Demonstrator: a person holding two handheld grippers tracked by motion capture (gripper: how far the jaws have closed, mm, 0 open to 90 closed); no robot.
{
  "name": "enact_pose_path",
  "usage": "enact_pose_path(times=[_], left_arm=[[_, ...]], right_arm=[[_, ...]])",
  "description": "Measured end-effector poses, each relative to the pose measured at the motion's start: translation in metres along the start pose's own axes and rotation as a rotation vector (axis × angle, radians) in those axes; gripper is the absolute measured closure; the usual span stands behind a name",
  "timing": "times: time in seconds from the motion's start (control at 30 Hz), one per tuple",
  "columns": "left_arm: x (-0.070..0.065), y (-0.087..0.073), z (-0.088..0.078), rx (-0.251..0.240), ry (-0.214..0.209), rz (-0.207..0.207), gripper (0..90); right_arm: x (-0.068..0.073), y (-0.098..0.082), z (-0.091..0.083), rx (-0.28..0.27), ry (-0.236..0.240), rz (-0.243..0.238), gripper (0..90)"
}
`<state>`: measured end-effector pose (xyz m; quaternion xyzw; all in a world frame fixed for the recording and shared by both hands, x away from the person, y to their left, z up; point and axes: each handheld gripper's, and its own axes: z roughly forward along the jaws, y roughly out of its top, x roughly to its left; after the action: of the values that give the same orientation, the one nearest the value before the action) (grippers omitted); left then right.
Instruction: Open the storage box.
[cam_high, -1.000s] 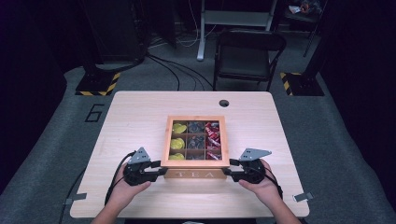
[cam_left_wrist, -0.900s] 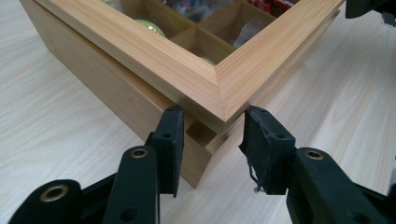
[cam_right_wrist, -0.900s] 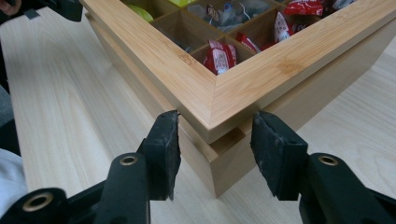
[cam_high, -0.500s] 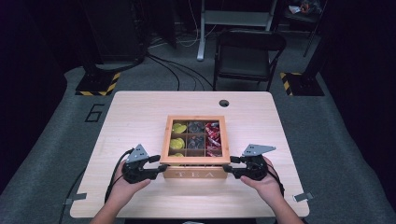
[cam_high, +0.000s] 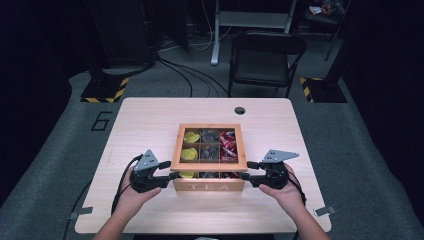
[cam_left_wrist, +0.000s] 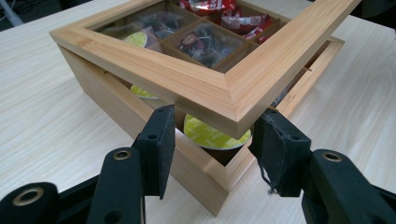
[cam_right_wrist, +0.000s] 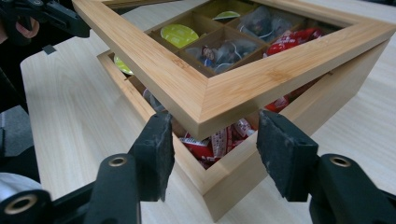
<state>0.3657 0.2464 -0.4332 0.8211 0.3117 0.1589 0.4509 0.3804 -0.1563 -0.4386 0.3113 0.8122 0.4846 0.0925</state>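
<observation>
A wooden tea box marked TEA stands mid-table. Its glass-windowed lid is raised at the front. Under it lie yellow capsules, dark tea bags and red packets. My left gripper is at the box's front left corner. Its jaws straddle the lid's corner and have just been opening; the pads stand off the wood. My right gripper mirrors it at the front right corner. Its jaws have just been opening too, with the lid's corner between them, not pressed.
The light wooden table has a cable hole at its far edge. Behind it stand a black folding chair and cables on the grey floor. Striped floor plates lie at the far left and right.
Both hands have stayed at the box's front corners and the lid has stayed raised. The left gripper's fingers reach a little closer to the box than a second ago.
</observation>
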Motion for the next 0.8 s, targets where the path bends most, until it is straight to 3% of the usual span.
enact_pose_path(times=[0.13, 0.27, 0.8], left_arm=[[0.002, 0.006, -0.002, -0.009, -0.003, -0.005, 49.7], [0.003, 0.012, -0.005, -0.014, -0.006, -0.001, 49.6], [0.012, 0.028, -0.010, -0.042, -0.007, -0.002, 49.3]], right_arm=[[0.001, 0.005, -0.001, -0.003, -0.039, -0.034, 42.3], [-0.002, 0.011, -0.001, -0.005, -0.030, -0.054, 41.7], [-0.002, 0.039, -0.003, -0.001, -0.079, -0.134, 39.3]])
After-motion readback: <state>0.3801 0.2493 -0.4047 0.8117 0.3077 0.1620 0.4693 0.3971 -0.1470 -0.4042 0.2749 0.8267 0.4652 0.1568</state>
